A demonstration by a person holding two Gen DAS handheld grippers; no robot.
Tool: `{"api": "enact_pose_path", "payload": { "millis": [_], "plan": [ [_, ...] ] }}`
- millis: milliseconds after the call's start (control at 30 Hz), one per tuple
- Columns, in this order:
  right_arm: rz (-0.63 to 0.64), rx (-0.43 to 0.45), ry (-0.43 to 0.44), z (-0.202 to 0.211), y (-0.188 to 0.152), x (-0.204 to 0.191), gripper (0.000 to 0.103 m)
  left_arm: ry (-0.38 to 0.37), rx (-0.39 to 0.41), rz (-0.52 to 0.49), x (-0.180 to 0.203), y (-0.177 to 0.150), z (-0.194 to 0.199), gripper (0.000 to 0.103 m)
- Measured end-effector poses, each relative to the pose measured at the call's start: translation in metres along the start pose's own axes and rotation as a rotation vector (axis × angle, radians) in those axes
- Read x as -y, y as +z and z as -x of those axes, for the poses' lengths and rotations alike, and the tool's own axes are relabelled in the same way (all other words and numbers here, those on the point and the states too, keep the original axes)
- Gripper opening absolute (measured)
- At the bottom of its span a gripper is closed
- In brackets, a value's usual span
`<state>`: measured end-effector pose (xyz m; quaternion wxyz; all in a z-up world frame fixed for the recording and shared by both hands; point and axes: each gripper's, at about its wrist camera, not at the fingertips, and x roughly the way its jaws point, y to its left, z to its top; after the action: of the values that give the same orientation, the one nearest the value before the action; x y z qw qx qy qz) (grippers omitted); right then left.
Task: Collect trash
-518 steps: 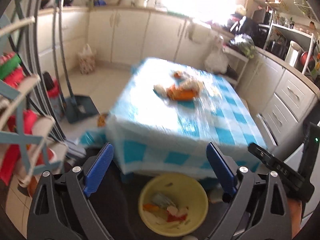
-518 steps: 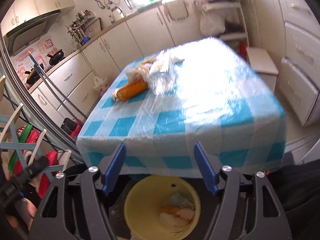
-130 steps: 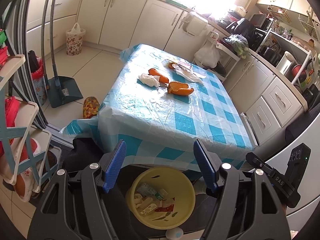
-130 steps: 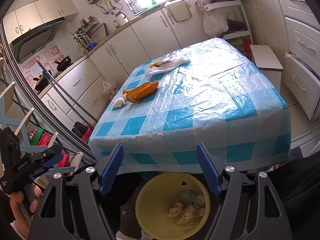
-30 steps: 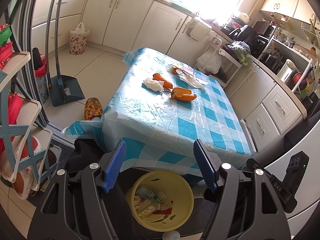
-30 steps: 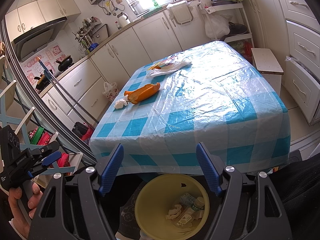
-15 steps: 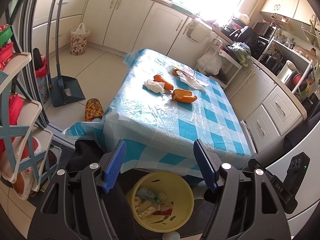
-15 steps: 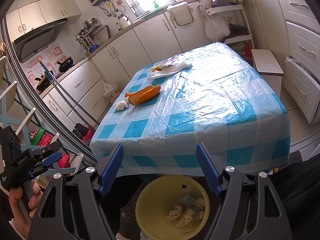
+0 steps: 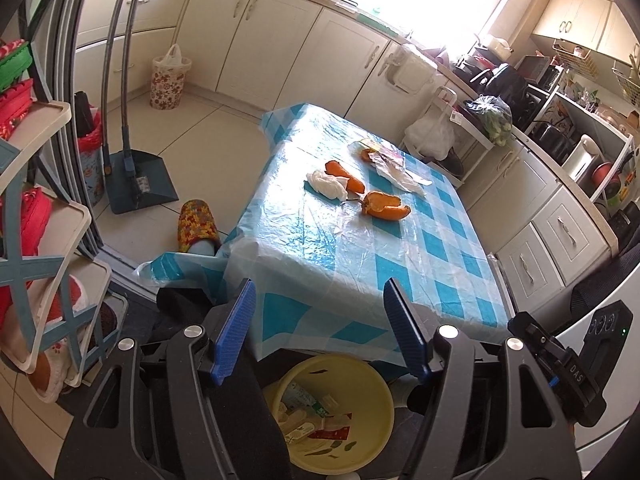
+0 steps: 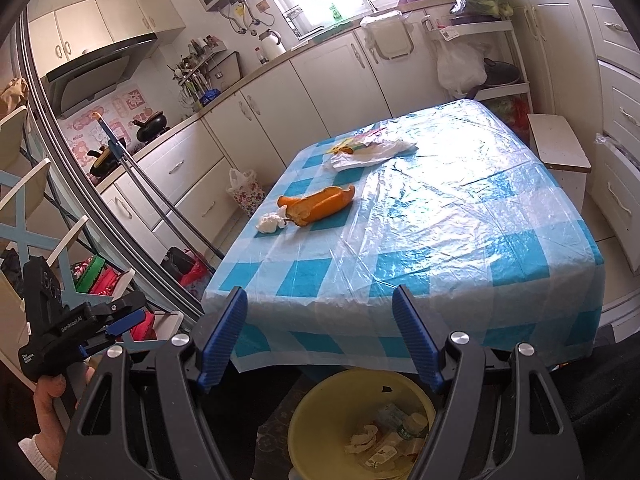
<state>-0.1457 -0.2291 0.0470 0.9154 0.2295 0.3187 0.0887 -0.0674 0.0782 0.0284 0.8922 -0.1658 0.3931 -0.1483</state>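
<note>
On the blue-checked table lie two orange peels, a white crumpled tissue and a clear plastic wrapper. A yellow bin with several scraps inside stands on the floor at the table's near edge, below both grippers. My left gripper hangs above the bin, its jaws closing with nothing between them. My right gripper is open and empty, also over the bin. From the right wrist view the peel, the tissue and the wrapper lie far ahead on the table.
A dustpan with a broom, a patterned slipper and a floral bag are on the floor left of the table. A shoe rack stands at the near left. Cabinets line the walls; a white stool is right of the table.
The left jaws have narrowed a little. The right wrist view has shifted slightly, so the table's trash sits a bit further right and lower in it. Nothing was picked up.
</note>
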Motion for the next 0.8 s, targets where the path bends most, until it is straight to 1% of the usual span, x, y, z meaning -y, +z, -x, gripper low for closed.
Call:
{"api": "enact_pose_path", "payload": {
  "millis": [100, 333, 600, 800],
  "plan": [
    [0.007, -0.006, 0.011, -0.005, 0.004, -0.005, 0.075, -0.007, 0.001, -0.007, 0.003, 0.001, -0.001, 0.063],
    [0.034, -0.029, 0.028, -0.016, 0.007, -0.014, 0.075, -0.014, -0.001, 0.001, 0.003, 0.002, -0.002, 0.063],
    [0.06, -0.023, 0.018, -0.018, 0.015, -0.018, 0.076, -0.025, 0.003, -0.002, 0.001, 0.004, -0.002, 0.063],
    [0.08, -0.035, 0.006, -0.027, 0.021, -0.02, 0.076, -0.026, 0.0, -0.012, 0.003, 0.015, -0.012, 0.063]
  ]
}}
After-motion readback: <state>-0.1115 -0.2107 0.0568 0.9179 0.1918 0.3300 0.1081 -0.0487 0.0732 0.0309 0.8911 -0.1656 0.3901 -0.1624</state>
